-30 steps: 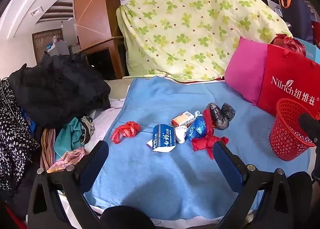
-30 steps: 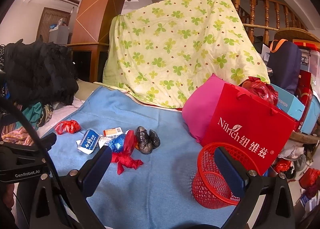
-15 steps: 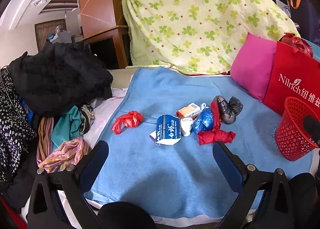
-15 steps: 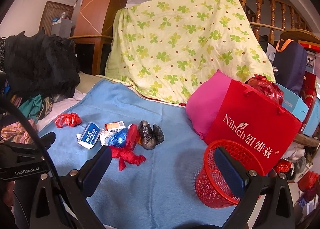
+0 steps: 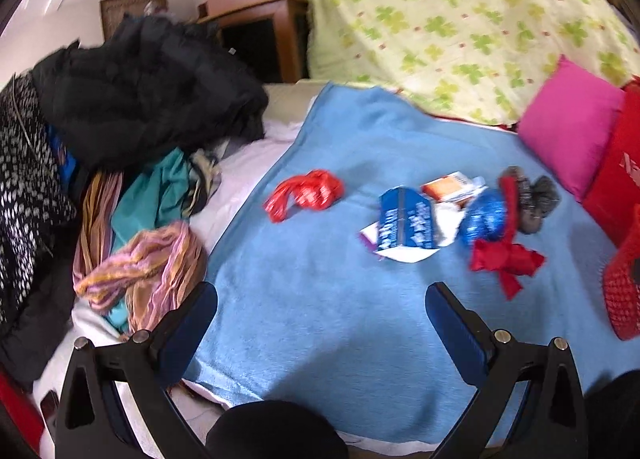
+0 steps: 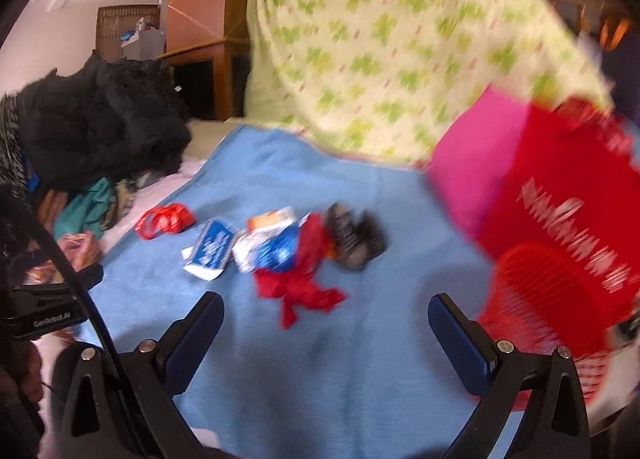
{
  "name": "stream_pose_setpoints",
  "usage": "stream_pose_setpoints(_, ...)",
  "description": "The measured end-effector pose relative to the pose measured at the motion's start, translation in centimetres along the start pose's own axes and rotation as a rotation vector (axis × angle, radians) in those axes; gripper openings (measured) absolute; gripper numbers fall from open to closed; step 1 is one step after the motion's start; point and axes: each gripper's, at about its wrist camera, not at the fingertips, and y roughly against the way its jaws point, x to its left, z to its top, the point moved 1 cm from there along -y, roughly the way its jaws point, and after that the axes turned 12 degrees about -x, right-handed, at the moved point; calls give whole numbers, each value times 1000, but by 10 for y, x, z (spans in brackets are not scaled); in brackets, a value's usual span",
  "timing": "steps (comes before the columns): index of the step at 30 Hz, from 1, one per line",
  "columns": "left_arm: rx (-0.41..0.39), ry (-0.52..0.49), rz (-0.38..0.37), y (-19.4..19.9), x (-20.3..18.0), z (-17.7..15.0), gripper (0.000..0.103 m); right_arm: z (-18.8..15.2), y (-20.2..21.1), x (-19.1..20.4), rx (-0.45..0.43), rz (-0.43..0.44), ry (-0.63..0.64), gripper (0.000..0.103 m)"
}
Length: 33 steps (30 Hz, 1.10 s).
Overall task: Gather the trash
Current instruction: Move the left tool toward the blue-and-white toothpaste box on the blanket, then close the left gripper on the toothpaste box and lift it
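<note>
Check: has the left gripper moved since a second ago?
Yes. The left gripper has swung left: the red basket now sits cut off at the frame's right edge.

1. Left claw [image 5: 321, 313] hangs wide open above the blue blanket [image 5: 320, 319].
2. Red plastic bag [image 5: 306, 193] lies alone, left of the blue carton [image 5: 406, 223].
3. Red basket [image 5: 622, 295] sits at the right edge.

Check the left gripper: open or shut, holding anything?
Open and empty. The left gripper has its jaws spread wide, with only bare blue blanket between them.
</note>
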Motion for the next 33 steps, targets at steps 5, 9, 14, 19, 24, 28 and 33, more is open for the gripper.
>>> stream_pose_setpoints(5,53,-6,13,-28,2,-8,103,-26,-69,-14,128,108,-150,103)
stream_pose_setpoints(9,84,-11,-7,-49,-4,-11,103,-37,-100,-25,192,142,-257,103)
stream_pose_setpoints(14,90,-18,-78,-80,-22,-2,103,-29,-128,-35,178,174,-298,103)
stream_pose_setpoints(19,108,-31,-144,-118,-45,7,103,-40,-156,-41,231,232,-318,103)
stream_pose_setpoints(24,126,-38,-200,-153,-65,15,103,-51,-184,-36,292,294,-309,90)
stream_pose_setpoints(28,165,-53,-225,-173,-78,12,103,-59,-203,-27,324,321,-261,86)
stream_pose_setpoints(33,216,-50,-248,-190,-84,2,98,-72,-229,-12,412,360,-203,77)
